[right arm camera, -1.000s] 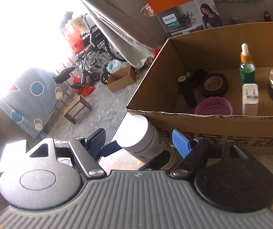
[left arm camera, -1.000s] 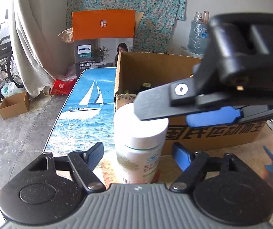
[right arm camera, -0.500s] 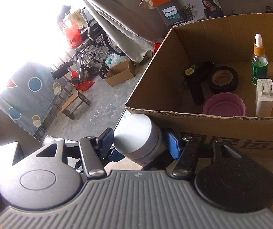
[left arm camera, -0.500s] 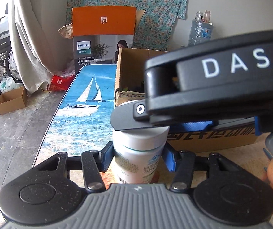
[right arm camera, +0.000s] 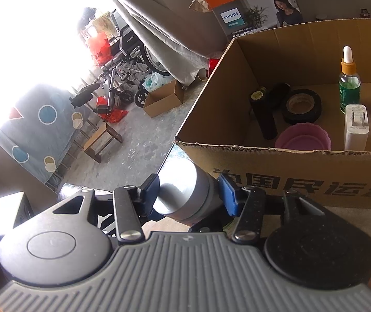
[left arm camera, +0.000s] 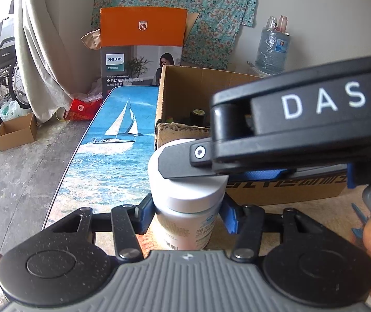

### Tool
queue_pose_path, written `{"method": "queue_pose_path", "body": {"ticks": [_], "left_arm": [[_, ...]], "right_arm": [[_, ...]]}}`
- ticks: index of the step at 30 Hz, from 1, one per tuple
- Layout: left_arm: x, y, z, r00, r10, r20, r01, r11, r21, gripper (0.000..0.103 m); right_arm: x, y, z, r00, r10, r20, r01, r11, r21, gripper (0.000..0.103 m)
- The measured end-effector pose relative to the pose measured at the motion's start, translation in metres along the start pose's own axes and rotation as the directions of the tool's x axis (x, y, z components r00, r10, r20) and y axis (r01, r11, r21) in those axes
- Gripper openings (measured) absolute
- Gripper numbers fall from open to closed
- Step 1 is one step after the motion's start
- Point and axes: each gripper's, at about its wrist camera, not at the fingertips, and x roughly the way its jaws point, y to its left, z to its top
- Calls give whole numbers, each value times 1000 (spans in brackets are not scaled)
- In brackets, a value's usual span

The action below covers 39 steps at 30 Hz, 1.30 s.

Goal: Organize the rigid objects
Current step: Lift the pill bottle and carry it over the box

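A white pill bottle [left arm camera: 185,228] with a white cap [left arm camera: 193,195] stands upright on the table, just in front of the cardboard box [left arm camera: 185,88]. My left gripper [left arm camera: 188,214] is shut on the bottle's body, a blue pad on each side. My right gripper [right arm camera: 189,195] comes in from the right and above, and its jaws are closing with the blue pads against the cap [right arm camera: 180,187]. In the left wrist view one black finger [left arm camera: 185,163] of it lies across the cap's top. The bottle's lower part is hidden behind the gripper body.
The box [right arm camera: 289,161] holds a green dropper bottle [right arm camera: 349,85], a tape roll [right arm camera: 302,105], a white charger [right arm camera: 355,127], a pink lid [right arm camera: 303,139] and a black cylinder [right arm camera: 263,117]. A Philips carton [left arm camera: 144,52] stands behind. The sailboat table cover [left arm camera: 115,143] ends left, above the floor.
Both grippers have closed in on the bottle: the left onto its body, the right onto its cap. The right gripper has slid further over the bottle's top.
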Motion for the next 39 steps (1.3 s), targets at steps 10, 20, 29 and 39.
{"method": "queue_pose_path", "body": {"ticks": [10,20,29,39], "left_arm": [[-29,7,6,999,36,35,-35,999,-7,54],[-90,12,66,979,89,182,-95,995,21,54],[-79,-56,142,955,-125,268,97,989,114,54],[3,-144,141,942,-323,93,304,936,178,54]], "right_arm": [[-16,15,-3,998,65,13,-65,998,-9,49],[-62,70,37,971,199,133,-184,976,-117,50],[-148,39,113,947,98,307,-61,990,-128,51],[-196,-85,111,940,-104,326,83,994,76,51]]}}
